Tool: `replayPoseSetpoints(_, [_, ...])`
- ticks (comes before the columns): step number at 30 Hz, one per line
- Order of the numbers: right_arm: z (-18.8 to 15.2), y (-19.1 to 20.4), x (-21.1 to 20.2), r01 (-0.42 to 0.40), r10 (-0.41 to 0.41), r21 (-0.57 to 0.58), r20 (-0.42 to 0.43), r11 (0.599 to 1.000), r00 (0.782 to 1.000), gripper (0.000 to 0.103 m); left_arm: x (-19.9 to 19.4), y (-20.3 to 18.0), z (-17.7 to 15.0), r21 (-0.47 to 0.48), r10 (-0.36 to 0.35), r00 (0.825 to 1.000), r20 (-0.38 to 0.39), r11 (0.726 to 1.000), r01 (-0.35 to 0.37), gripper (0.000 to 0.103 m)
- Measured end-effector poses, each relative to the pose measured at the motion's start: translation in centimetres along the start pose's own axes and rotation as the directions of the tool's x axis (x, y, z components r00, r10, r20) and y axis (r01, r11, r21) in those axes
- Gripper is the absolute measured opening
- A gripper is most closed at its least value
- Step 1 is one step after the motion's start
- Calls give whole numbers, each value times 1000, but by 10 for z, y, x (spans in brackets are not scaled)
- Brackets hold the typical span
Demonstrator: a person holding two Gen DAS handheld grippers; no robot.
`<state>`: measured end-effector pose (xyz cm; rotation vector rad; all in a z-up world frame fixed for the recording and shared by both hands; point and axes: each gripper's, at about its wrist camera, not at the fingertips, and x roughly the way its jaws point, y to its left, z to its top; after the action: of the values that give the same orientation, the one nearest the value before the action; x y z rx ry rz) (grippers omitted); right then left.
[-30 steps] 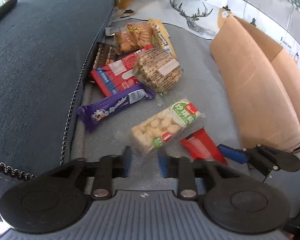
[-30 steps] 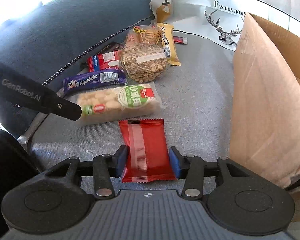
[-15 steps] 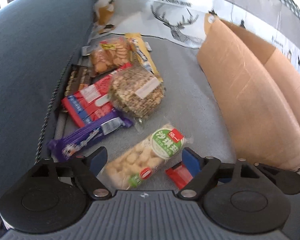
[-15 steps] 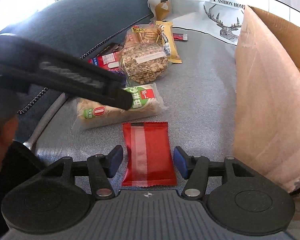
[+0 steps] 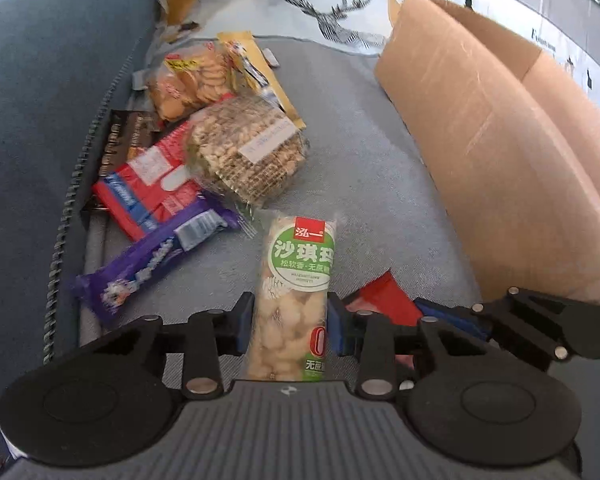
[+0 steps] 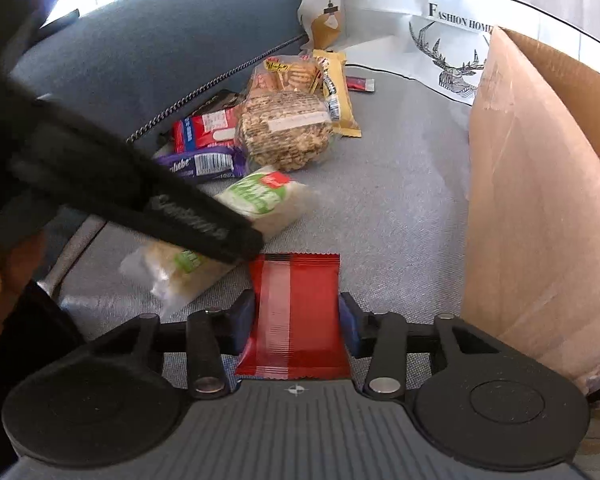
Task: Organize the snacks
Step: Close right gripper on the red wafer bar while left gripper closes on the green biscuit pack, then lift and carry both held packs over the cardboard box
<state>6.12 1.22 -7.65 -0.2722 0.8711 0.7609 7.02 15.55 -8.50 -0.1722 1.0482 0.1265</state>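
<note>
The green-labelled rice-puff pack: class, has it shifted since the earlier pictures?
Yes. The green-labelled rice-puff pack has swung, its near end now nearer the still red packet.

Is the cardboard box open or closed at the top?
Open. The cardboard box has its flap standing up, and the right wrist view shows part of the inner wall. What it holds cannot be seen.

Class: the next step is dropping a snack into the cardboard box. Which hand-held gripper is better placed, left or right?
Probably the right hand-held gripper: its jaws are closing around the red packet, right beside the cardboard box. The left hand-held gripper, closing around the green-label snack, is farther away.
</note>
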Motion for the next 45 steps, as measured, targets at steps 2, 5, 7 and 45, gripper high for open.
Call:
replayPoseSetpoints(2, [0, -1, -2, 3, -3, 4, 15, 1000, 1000, 45, -10, 7, -6, -43, 10, 1000, 13, 999, -9, 41])
replayPoseSetpoints(5, [0, -1, -5, -1, 1, 4, 33, 1000, 999, 44, -14, 19, -11, -137, -2, 1000, -16, 991, 0, 40])
replayPoseSetpoints(7, [0, 0, -4, -1, 1, 0, 26, 1000, 1000, 45, -13, 25, -13, -175, 5, 999, -37, 984, -12, 40])
replayPoseSetpoints(45, [-2, 5, -12, 17, -14, -37, 73, 999, 997, 44, -1, 9, -9, -118, 30, 997, -71, 992, -39, 40])
